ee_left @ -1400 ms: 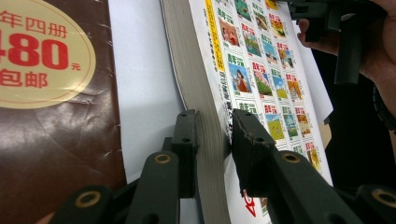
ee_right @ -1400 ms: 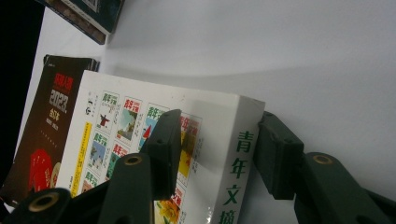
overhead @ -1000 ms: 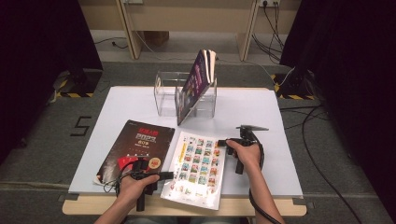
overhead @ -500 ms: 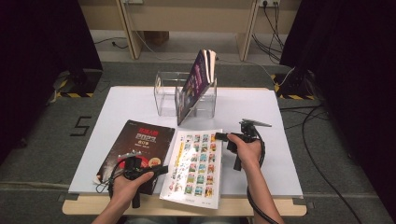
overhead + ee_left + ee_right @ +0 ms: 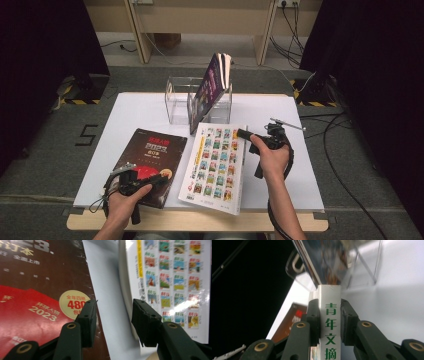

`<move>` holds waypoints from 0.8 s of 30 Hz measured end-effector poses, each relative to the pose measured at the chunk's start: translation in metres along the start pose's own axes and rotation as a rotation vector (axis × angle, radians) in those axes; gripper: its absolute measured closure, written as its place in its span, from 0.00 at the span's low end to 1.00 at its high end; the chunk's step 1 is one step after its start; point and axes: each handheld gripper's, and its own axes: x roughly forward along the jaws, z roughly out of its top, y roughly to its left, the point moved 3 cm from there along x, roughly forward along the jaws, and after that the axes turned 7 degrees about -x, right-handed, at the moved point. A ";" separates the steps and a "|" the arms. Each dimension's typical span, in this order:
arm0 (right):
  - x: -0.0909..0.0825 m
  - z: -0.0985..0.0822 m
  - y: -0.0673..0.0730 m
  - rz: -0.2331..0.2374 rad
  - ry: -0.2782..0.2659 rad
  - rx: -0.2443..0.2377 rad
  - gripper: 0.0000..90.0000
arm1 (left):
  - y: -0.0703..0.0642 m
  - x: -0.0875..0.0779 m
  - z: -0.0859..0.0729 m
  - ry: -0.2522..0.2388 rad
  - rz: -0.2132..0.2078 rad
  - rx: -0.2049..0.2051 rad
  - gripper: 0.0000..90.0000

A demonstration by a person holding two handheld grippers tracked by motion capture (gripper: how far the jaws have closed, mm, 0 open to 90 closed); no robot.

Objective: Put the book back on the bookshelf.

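A white book [image 5: 215,165] with a grid of small colour pictures lies mid-table, its right side raised. My right gripper [image 5: 241,133] is shut on its upper right edge; in the right gripper view the jaws [image 5: 329,315] have just been closing and now press both sides of the white spine [image 5: 329,293] with green characters. A dark brown and red book [image 5: 147,155] lies flat to the left. My left gripper [image 5: 164,178] hovers over its lower right corner. Its jaws [image 5: 113,315] have just been opening and hold nothing, spanning the bare strip between the dark book [image 5: 37,290] and the white book [image 5: 172,277].
A clear acrylic holder [image 5: 176,102] stands at the back of the white tabletop [image 5: 135,110], with a dark book [image 5: 212,85] leaning in it. The holder [image 5: 367,265] looms just beyond the held spine. Cables trail on the floor at the right.
My right gripper has risen with the white book's right edge, tilting the book up. My left gripper has drawn back leftward from the white book onto the dark book's corner and opened.
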 end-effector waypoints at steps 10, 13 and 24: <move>-0.031 0.025 0.019 -0.110 -0.163 -0.113 0.82 | 0.002 -0.001 0.000 -0.013 -0.003 -0.005 0.60; -0.037 0.031 0.021 -0.128 -0.193 -0.109 0.82 | 0.003 0.000 0.000 -0.014 -0.002 -0.005 0.60; -0.055 0.041 0.024 -0.177 -0.249 -0.124 0.82 | 0.002 0.001 -0.001 -0.009 -0.006 -0.009 0.59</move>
